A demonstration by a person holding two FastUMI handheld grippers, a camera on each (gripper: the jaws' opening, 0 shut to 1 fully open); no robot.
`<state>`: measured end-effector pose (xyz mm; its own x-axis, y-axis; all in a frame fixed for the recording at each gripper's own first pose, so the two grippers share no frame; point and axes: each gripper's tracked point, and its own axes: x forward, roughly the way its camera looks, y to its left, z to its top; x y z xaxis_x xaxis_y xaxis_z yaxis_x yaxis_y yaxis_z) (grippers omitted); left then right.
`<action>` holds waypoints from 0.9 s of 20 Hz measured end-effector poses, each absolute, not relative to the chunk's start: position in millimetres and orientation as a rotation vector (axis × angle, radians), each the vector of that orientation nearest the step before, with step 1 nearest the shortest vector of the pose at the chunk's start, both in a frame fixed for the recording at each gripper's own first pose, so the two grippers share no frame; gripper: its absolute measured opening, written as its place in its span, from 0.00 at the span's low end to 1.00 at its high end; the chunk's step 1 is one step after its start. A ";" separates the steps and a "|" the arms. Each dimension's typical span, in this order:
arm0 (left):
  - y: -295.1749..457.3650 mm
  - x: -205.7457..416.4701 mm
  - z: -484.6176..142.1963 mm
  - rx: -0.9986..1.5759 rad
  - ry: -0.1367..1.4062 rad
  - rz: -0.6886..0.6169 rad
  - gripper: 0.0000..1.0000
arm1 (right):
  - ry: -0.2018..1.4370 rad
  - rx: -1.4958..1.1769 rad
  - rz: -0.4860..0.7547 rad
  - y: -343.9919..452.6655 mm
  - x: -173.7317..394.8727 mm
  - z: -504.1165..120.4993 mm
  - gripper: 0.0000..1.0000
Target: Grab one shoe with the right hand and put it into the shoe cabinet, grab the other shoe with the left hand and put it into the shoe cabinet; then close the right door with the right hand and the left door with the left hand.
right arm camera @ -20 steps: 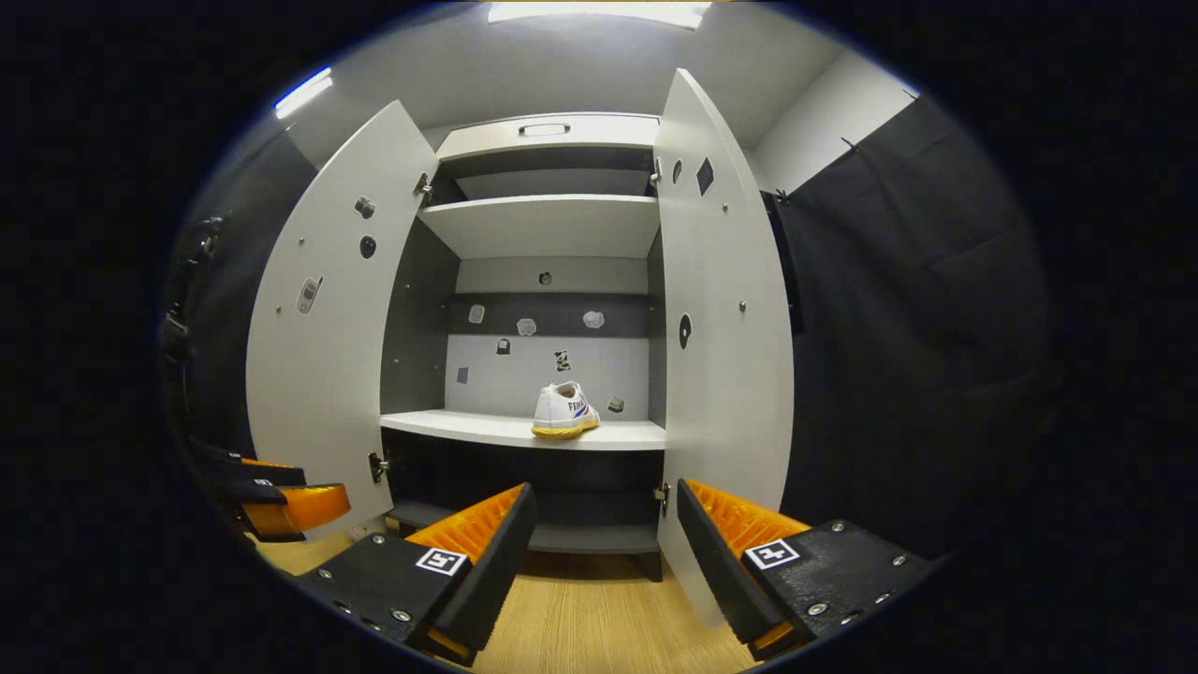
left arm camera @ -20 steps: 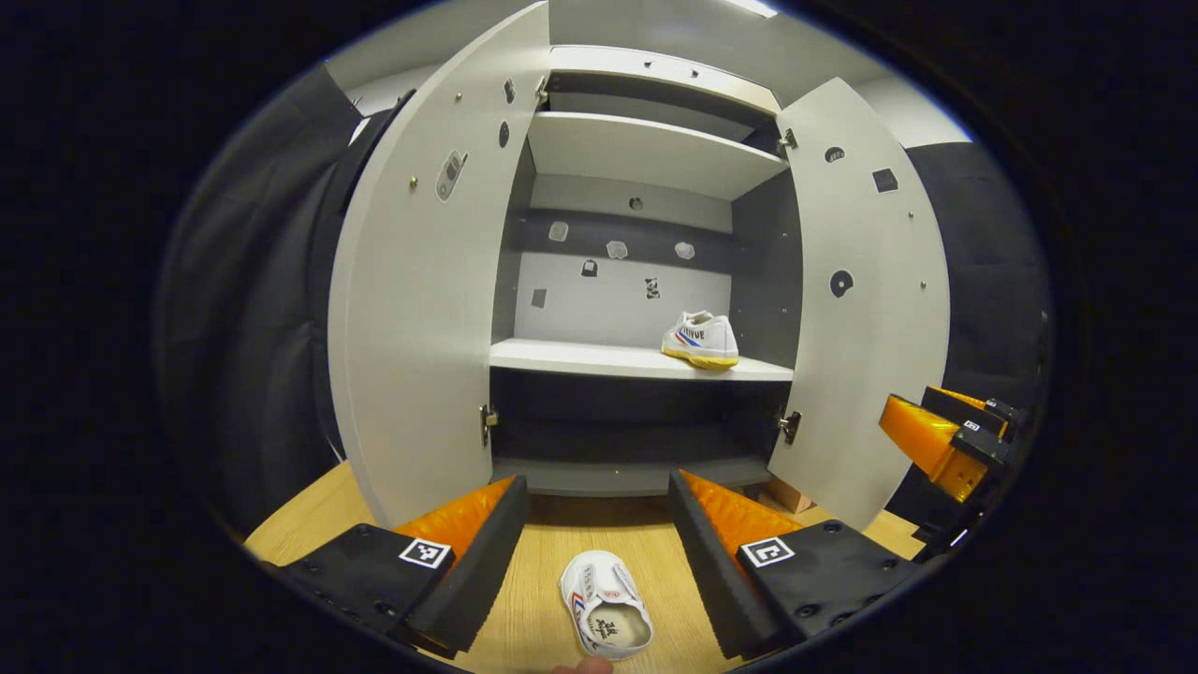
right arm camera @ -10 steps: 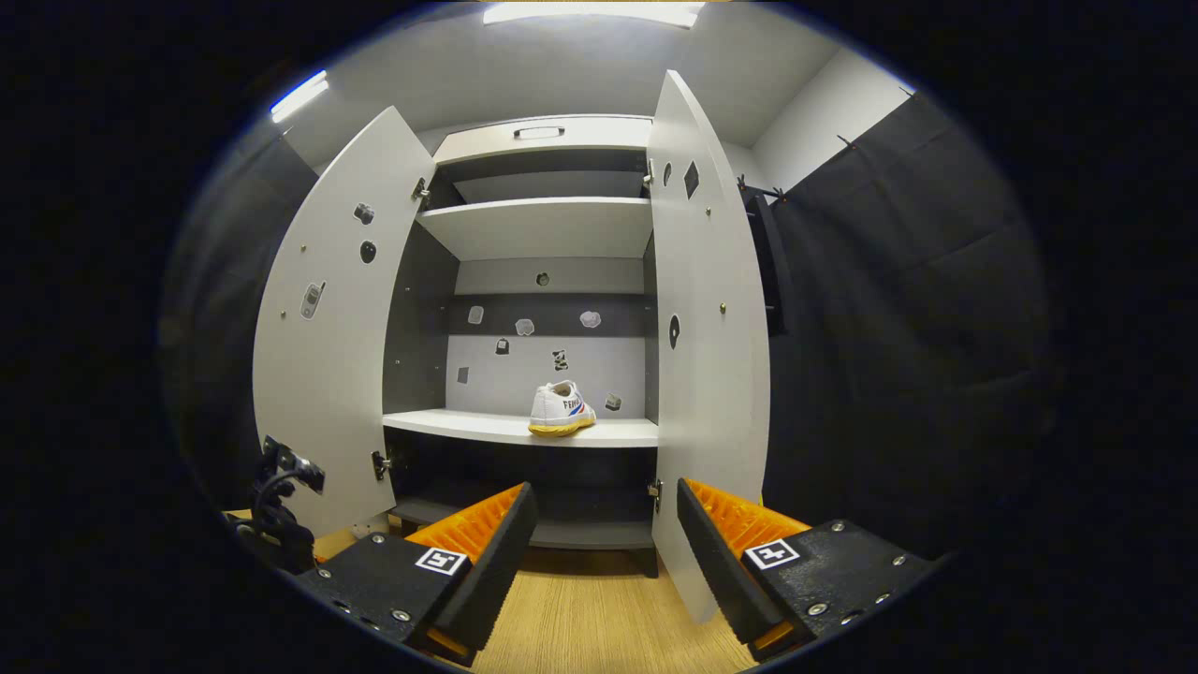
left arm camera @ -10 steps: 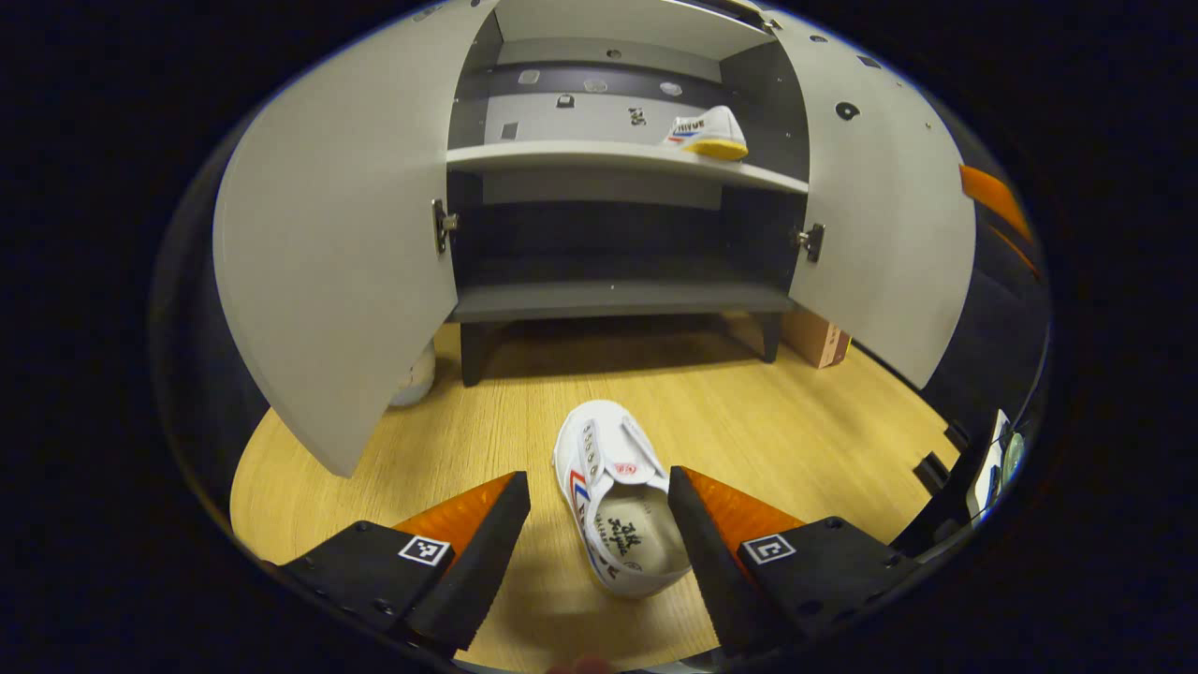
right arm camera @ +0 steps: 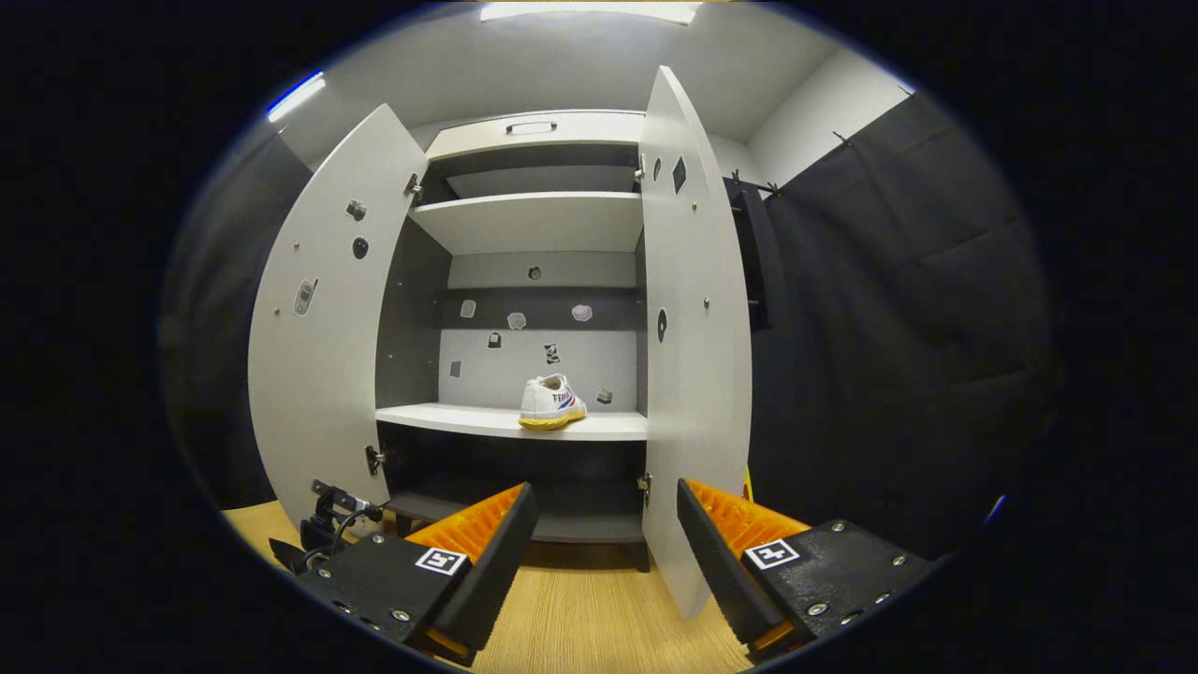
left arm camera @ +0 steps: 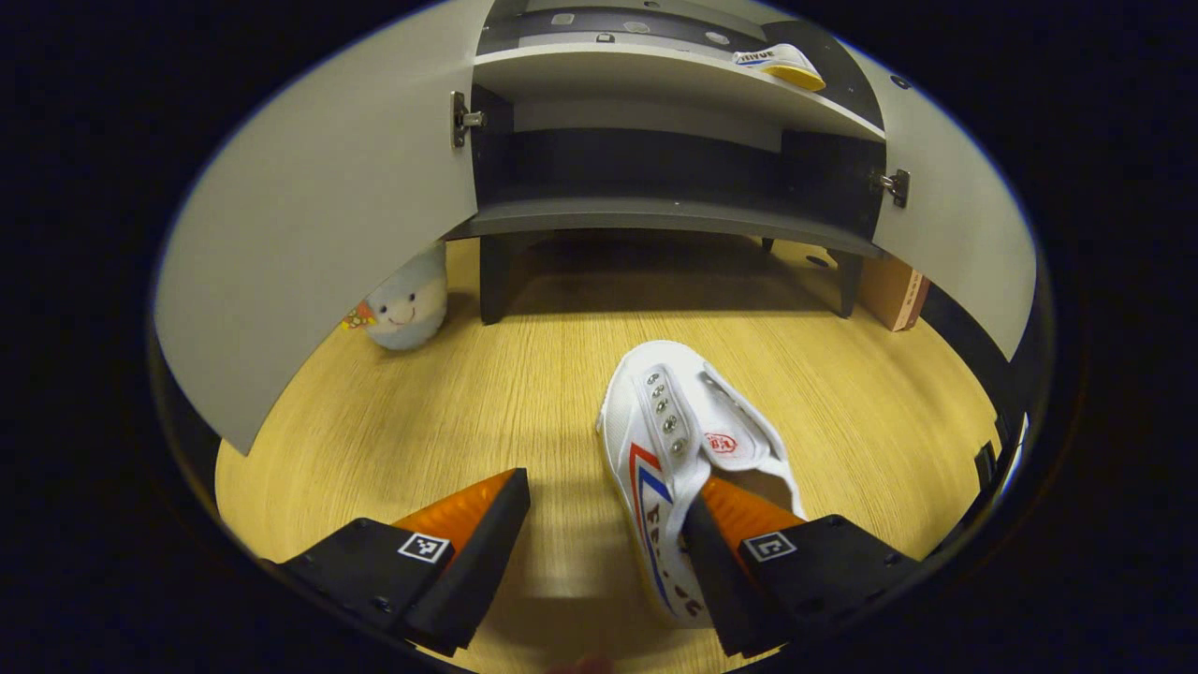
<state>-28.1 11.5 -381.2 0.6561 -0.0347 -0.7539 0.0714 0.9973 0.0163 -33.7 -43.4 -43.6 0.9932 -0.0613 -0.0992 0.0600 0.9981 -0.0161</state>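
Observation:
A white shoe (left arm camera: 669, 426) with red and blue stripes lies on the wooden floor (left arm camera: 449, 412), toe toward the shoe cabinet (left arm camera: 674, 213). My left gripper (left arm camera: 604, 524) is open and low over its heel end. One finger overlaps the shoe's opening and the other stands on the floor side, with the shoe's near wall between them. The other white shoe (right arm camera: 552, 402) (left arm camera: 781, 64) sits on the cabinet's middle shelf (right arm camera: 487, 421). My right gripper (right arm camera: 604, 534) hangs open in front of the cabinet, holding nothing. Both the left door (right arm camera: 318, 337) and the right door (right arm camera: 697, 356) stand open.
A small round plush toy (left arm camera: 407, 300) sits on the floor under the left door (left arm camera: 309, 234). A cardboard box (left arm camera: 894, 290) stands by the cabinet's right leg, behind the right door (left arm camera: 964, 243). Black cloth hangs to the right of the cabinet (right arm camera: 898, 309).
My left gripper has tipped down from facing the cabinet and closed in on the floor shoe, which now reaches between its fingers. The right gripper has barely shifted.

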 end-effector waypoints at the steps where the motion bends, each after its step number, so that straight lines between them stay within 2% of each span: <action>1: 10.0 -23.2 -385.1 0.042 0.855 -0.065 1.00 | 0.102 -0.017 -0.062 -43.8 -33.5 -44.0 0.92; 8: 5.1 -5.9 -396.6 -0.017 0.824 -0.028 0.98 | 0.115 -0.034 -0.069 -44.3 -29.9 -48.3 0.92; 10: -7.2 -3.5 -396.0 -0.044 0.810 -0.057 0.82 | 0.121 -0.040 -0.060 -42.0 -26.5 -50.2 0.92; 11: -0.1 1.5 -392.4 0.003 0.785 -0.023 0.55 | 0.120 -0.042 -0.056 -40.5 -26.1 -50.5 0.92; 12: 2.9 -1.6 -395.5 0.020 0.782 -0.006 0.50 | 0.120 -0.039 -0.049 -38.4 -25.8 -50.9 0.92; 13: 9.9 1.3 -393.4 0.038 0.761 0.021 0.25 | 0.123 -0.034 -0.043 -36.8 -24.7 -51.7 0.92; 15: 8.1 -2.8 -393.6 -0.006 0.764 0.038 0.11 | 0.129 -0.030 -0.034 -34.8 -22.4 -53.1 0.92; 18: 10.9 -14.1 -367.2 -0.058 0.728 0.060 0.11 | 0.130 -0.037 -0.025 -33.2 -20.3 -53.5 0.92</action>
<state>-14.1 10.9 -367.2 0.7447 0.0343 -0.6665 -0.0749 0.9967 -0.0325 -20.3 -33.2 -53.5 0.9913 -0.0271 -0.1290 0.0223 0.9990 -0.0385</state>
